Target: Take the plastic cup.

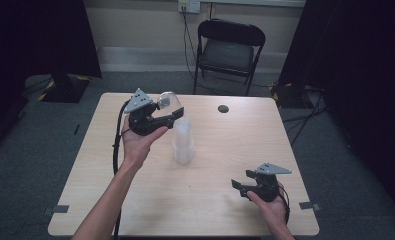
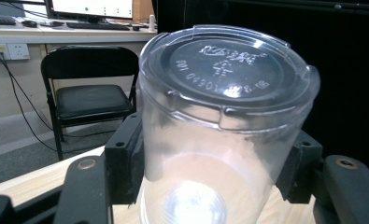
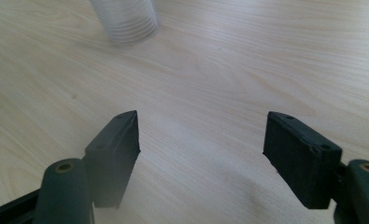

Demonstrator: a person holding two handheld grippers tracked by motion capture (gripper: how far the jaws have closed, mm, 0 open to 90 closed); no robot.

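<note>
A clear plastic cup [image 1: 168,101] is held upside down in the air, with my left gripper [image 1: 171,114] shut on its sides. In the left gripper view the cup [image 2: 219,126] sits between both black pads [image 2: 124,163], its embossed base toward the camera. Just below and right of it a stack of clear cups [image 1: 183,141] stands on the wooden table [image 1: 220,150]. My right gripper [image 1: 241,187] rests low near the table's front right, open, nothing between its jaws. Its own view has the gripper [image 3: 201,144] over bare wood, the stack's base [image 3: 124,18] far ahead.
A small dark round disc [image 1: 223,108] lies at the table's far side. A black folding chair [image 1: 227,50] stands behind the table on the grey carpet. Dark curtains hang at both sides. Cables trail off the table's left edge.
</note>
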